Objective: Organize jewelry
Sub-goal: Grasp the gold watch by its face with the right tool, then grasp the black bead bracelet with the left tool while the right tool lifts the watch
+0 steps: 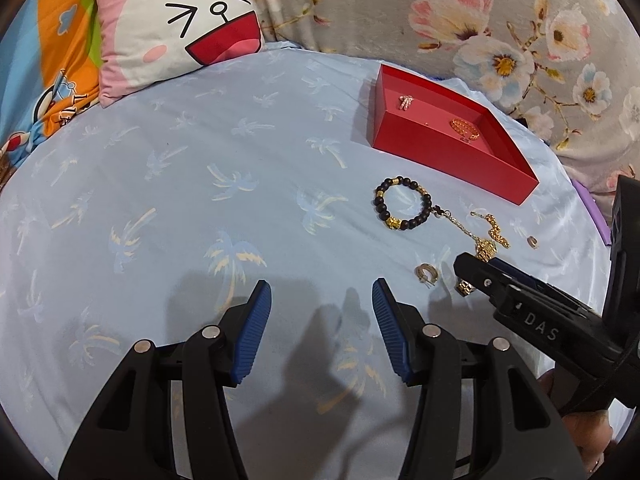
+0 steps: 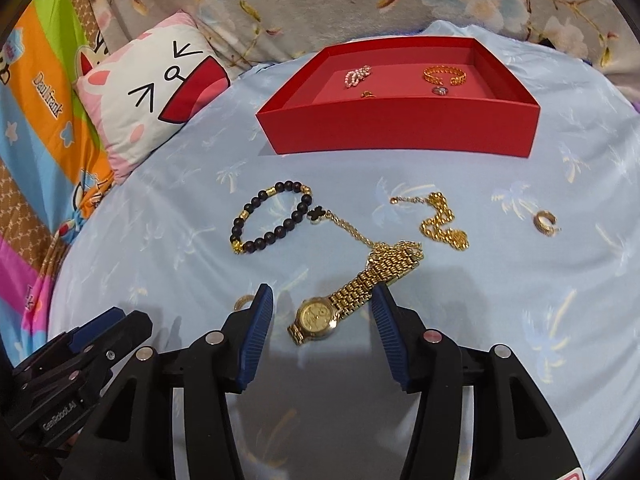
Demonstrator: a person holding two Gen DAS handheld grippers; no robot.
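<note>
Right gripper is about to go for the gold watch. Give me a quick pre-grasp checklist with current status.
1. Right gripper open: ok, the fingers stand wide apart.
2. Gold watch between the fingers: ok, the watch face lies in the gap.
3. Watch free of other pieces: not ok, its band overlaps the thin gold chain running to the black bead bracelet.
4. Fingers at sheet level: cannot tell.
5. Left gripper out of the way: ok, open over bare sheet, holding nothing.
6. Red box has room: ok, only a few small pieces lie inside.
</note>
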